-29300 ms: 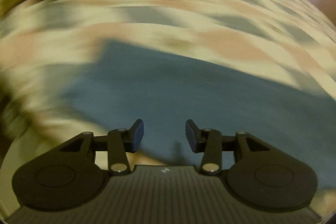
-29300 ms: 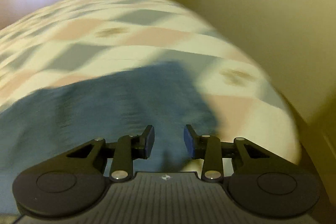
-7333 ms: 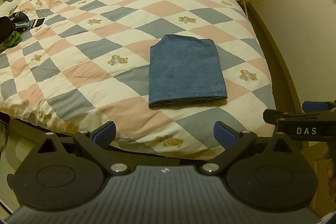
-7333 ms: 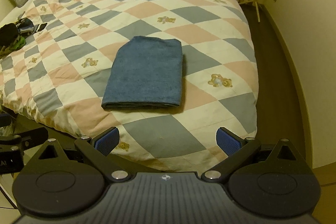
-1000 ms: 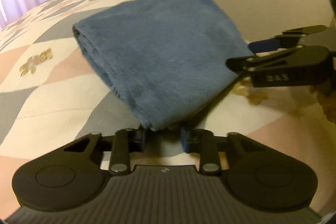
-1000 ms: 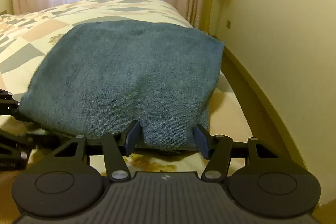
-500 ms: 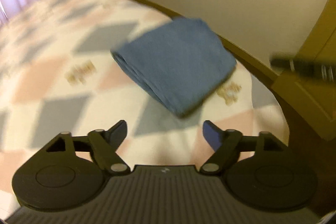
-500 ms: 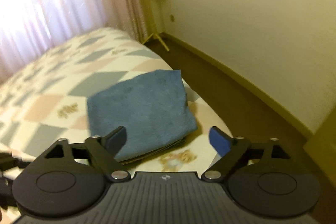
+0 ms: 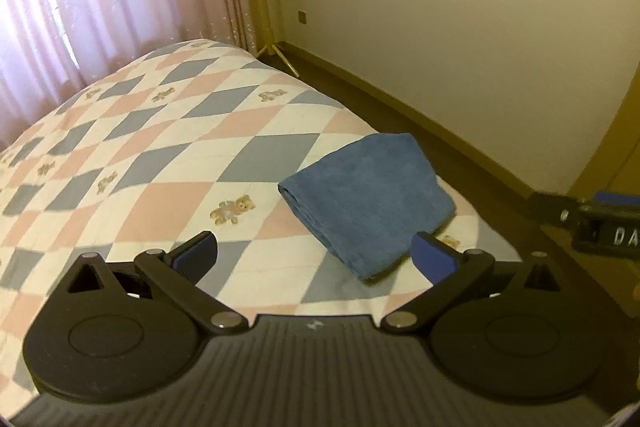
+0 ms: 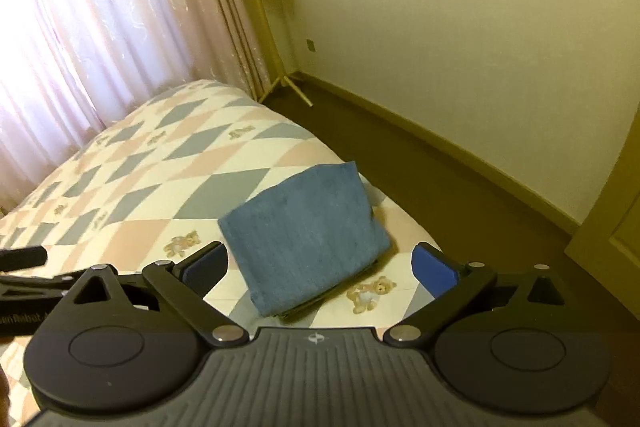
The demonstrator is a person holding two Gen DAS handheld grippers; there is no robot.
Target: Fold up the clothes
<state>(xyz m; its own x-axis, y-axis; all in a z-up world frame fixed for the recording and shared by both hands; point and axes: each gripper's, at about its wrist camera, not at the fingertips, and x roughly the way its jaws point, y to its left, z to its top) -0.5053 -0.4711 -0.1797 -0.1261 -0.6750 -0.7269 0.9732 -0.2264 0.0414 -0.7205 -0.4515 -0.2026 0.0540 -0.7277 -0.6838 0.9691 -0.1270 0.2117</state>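
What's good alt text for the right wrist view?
A folded blue cloth lies near the corner of a bed with a pink, grey and white checked quilt. The right claw hangs above, its jaws opening with nothing between them.

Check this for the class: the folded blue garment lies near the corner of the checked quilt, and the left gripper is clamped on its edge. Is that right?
Not quite. The folded blue garment does lie near the corner of the checked quilt, but the left gripper is not clamped on it: in the left wrist view its jaws are opening wide, clear of the cloth, with nothing between them.
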